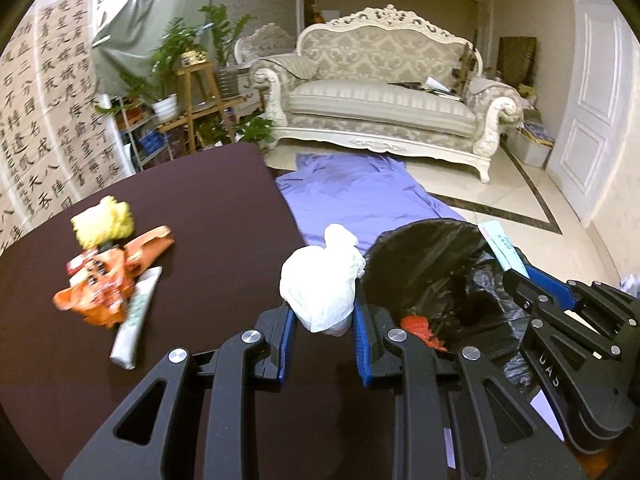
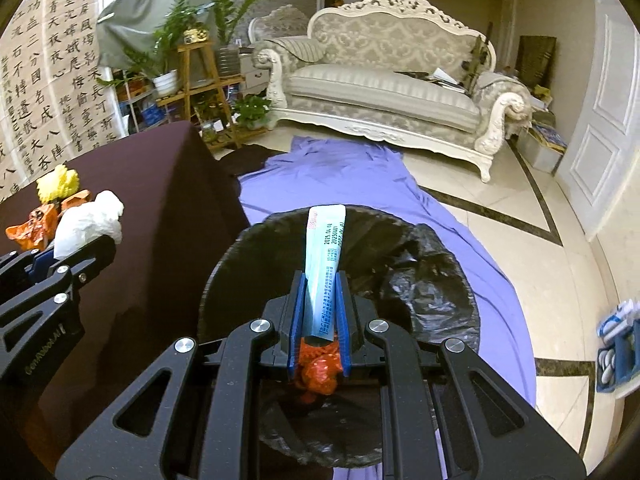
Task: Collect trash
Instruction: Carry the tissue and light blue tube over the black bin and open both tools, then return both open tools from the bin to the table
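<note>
My left gripper [image 1: 324, 316] is shut on a crumpled white tissue wad [image 1: 320, 284] at the right edge of the dark table [image 1: 208, 220], just left of the bin. My right gripper [image 2: 320, 300] is shut on a flat light-blue tube-shaped packet [image 2: 324, 248], held over the open bin lined with a black bag [image 2: 420, 272]. A red crumpled wrapper [image 2: 320, 372] lies inside the bin. On the table lie a yellow crumpled wad [image 1: 102, 222], an orange wrapper [image 1: 108, 280] and a pale rolled packet [image 1: 136, 316].
A purple sheet [image 2: 352, 176] covers the floor under the bin. A cream sofa [image 1: 384, 88] stands at the back, plant stands [image 1: 192, 92] at the back left, a white door [image 1: 592, 112] on the right. A blue box [image 2: 616, 356] sits on the floor at far right.
</note>
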Action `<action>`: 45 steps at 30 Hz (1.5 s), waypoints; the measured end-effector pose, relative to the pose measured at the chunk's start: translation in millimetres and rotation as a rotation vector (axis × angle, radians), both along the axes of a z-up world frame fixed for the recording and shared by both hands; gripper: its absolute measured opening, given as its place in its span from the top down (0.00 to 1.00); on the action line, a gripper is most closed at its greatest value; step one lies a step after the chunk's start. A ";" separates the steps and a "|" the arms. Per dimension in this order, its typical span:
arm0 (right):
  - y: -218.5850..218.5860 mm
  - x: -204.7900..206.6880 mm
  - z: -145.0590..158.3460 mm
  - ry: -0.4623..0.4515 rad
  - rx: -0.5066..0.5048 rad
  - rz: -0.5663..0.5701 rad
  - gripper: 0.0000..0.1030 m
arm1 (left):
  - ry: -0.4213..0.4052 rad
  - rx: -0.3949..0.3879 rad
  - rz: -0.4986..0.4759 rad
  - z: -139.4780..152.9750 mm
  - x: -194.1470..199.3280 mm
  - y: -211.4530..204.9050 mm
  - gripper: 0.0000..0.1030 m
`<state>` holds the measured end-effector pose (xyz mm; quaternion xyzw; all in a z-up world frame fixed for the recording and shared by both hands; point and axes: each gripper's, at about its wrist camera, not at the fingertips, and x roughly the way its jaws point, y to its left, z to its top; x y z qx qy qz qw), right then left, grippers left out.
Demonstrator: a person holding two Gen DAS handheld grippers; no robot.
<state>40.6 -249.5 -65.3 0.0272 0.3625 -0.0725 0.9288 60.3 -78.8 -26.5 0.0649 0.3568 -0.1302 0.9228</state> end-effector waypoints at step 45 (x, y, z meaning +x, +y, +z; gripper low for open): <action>76.1 23.7 -0.9 0.025 0.068 0.150 0.60 | 0.013 0.079 0.293 -7.1 -13.6 113.1 0.37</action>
